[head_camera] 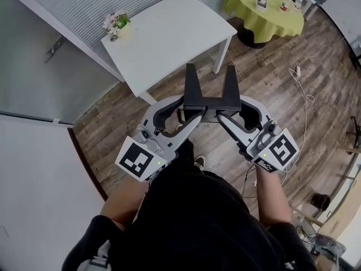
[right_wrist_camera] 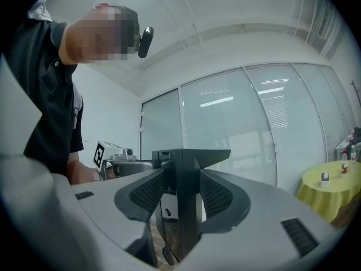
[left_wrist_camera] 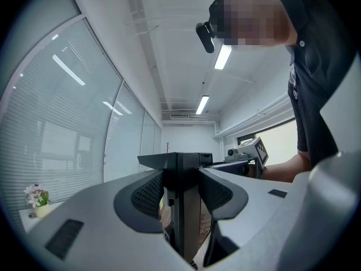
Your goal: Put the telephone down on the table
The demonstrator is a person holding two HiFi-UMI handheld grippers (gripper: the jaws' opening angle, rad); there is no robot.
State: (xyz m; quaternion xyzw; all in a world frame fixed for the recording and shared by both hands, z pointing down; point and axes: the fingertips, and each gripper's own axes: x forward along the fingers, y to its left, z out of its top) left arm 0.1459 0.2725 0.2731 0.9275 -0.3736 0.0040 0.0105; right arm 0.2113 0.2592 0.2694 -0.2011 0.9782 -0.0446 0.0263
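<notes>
The telephone [head_camera: 209,96] is a black piece with two tapered prongs pointing away from me. It hangs in the air over the wooden floor, just short of the white table [head_camera: 169,35]. My left gripper [head_camera: 193,117] clamps its left end and my right gripper [head_camera: 223,118] clamps its right end. In the left gripper view the two dark ribbed pads of the left gripper [left_wrist_camera: 181,193] press on a black upright panel of the telephone [left_wrist_camera: 186,208]. The right gripper [right_wrist_camera: 180,195] pinches the telephone [right_wrist_camera: 186,208] the same way. Each gripper view shows the other gripper beyond the telephone.
A small flower pot [head_camera: 117,25] stands at the white table's far left corner. A round table with a yellow cloth [head_camera: 264,11] holds small items at the back right. A power strip and cable [head_camera: 299,72] lie on the floor at right. A glass partition [head_camera: 34,55] runs along the left.
</notes>
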